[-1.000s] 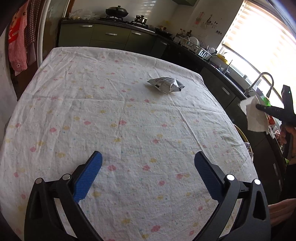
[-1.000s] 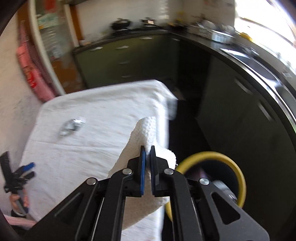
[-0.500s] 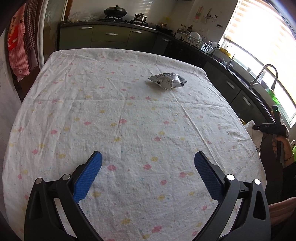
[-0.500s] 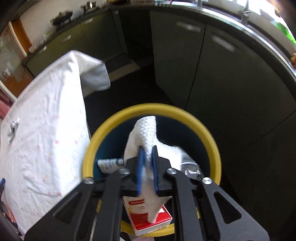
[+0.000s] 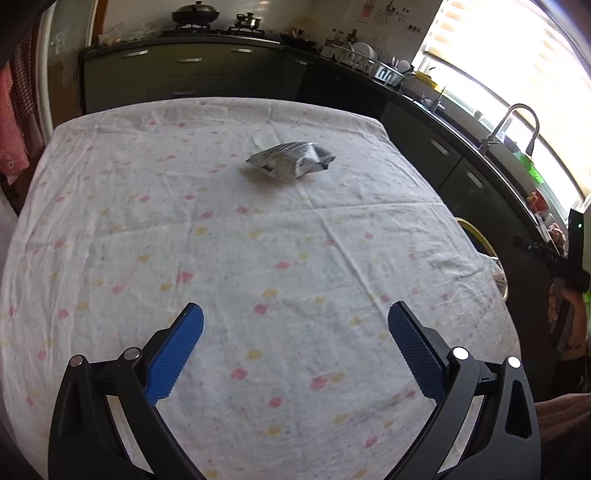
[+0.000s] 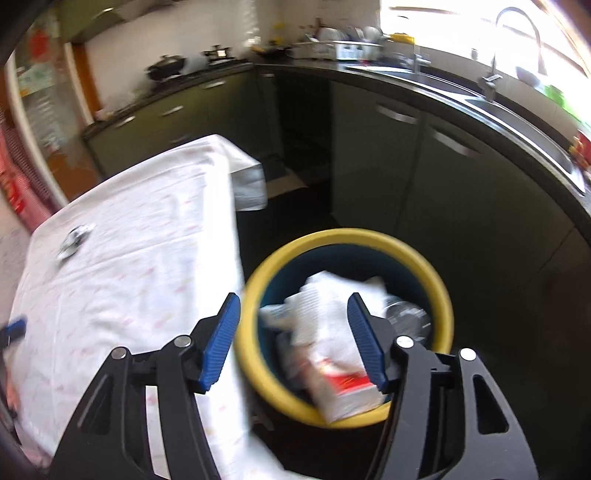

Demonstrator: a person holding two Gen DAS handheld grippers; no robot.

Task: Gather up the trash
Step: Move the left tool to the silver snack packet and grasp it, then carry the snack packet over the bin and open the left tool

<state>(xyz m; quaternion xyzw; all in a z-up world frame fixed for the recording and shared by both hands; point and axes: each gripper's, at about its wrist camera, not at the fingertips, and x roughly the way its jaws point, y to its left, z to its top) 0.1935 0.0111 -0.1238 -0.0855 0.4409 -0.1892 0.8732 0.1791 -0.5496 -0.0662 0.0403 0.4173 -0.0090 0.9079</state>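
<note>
A crumpled silver snack wrapper (image 5: 291,161) lies on the far middle of the table; it also shows small and blurred in the right wrist view (image 6: 75,237). My left gripper (image 5: 295,345) is open and empty, low over the near part of the table. My right gripper (image 6: 293,339) is open and empty above the yellow-rimmed bin (image 6: 441,291) on the floor beside the table. The white paper towel (image 6: 325,306) lies in the bin on top of a red and white carton (image 6: 347,387) and other trash. The bin's rim shows past the table's right edge in the left wrist view (image 5: 476,230).
The table carries a white cloth with pink and yellow dots (image 5: 221,258). Dark green kitchen cabinets (image 6: 424,166) with a sink and tap (image 5: 513,122) run along the right. A stove with a wok (image 5: 195,16) stands at the back.
My right gripper has opened and let go of the paper towel, which now lies in the bin, and has lifted away. My left gripper has stayed open and moved slightly forward over the table.
</note>
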